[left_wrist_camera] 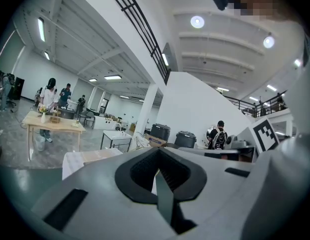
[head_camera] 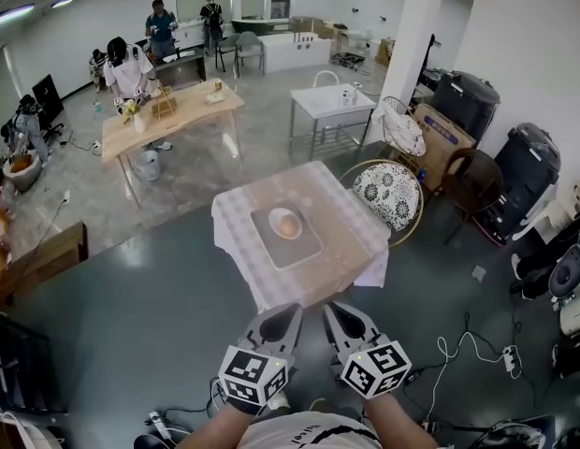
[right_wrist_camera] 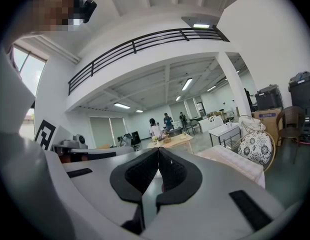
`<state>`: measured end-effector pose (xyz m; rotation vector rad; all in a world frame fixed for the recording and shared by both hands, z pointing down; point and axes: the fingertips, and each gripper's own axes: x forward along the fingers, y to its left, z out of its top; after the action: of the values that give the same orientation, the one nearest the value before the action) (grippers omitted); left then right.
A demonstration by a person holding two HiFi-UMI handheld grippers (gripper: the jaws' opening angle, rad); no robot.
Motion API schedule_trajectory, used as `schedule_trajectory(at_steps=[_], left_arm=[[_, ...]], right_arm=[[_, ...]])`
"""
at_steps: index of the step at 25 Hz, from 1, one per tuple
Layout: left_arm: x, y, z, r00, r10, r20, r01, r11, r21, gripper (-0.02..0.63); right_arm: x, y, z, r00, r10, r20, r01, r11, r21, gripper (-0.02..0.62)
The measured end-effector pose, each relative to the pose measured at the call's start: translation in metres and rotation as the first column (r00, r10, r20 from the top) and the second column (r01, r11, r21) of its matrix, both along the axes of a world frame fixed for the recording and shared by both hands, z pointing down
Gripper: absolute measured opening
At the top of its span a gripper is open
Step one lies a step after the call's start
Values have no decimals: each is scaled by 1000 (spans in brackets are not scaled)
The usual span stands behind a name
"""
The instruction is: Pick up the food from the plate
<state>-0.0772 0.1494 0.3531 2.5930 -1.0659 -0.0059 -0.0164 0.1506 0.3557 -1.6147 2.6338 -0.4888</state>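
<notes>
A round, orange-brown piece of food (head_camera: 286, 223) lies on a pale plate (head_camera: 274, 217). The plate rests on a grey tray (head_camera: 295, 249) in the middle of a small table with a checked cloth (head_camera: 346, 255). Both grippers hover low in the head view, short of the table's near edge and side by side. My left gripper (head_camera: 288, 311) is shut with nothing in it, and so is my right gripper (head_camera: 335, 311). The left gripper view shows shut jaws (left_wrist_camera: 157, 156) and the table's corner (left_wrist_camera: 90, 156) beyond them. In the right gripper view the jaws (right_wrist_camera: 157, 151) meet, with the table (right_wrist_camera: 230, 159) at the right.
A wicker chair with a patterned cushion (head_camera: 388, 195) stands just right of the table. Farther off are a white metal table (head_camera: 332, 101), a wooden table (head_camera: 168, 110) with people around it, black bins (head_camera: 463, 101), a wooden bench (head_camera: 47, 260) and cables (head_camera: 458, 354) on the floor.
</notes>
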Motion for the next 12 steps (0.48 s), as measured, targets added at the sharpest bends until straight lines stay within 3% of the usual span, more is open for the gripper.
schedule_trajectory(at_steps=[12], left_arm=[[1, -24, 8, 1000, 19, 6, -19, 1000, 3, 5]], right_arm=[[-4, -22, 6, 1000, 6, 13, -6, 1000, 1, 17]])
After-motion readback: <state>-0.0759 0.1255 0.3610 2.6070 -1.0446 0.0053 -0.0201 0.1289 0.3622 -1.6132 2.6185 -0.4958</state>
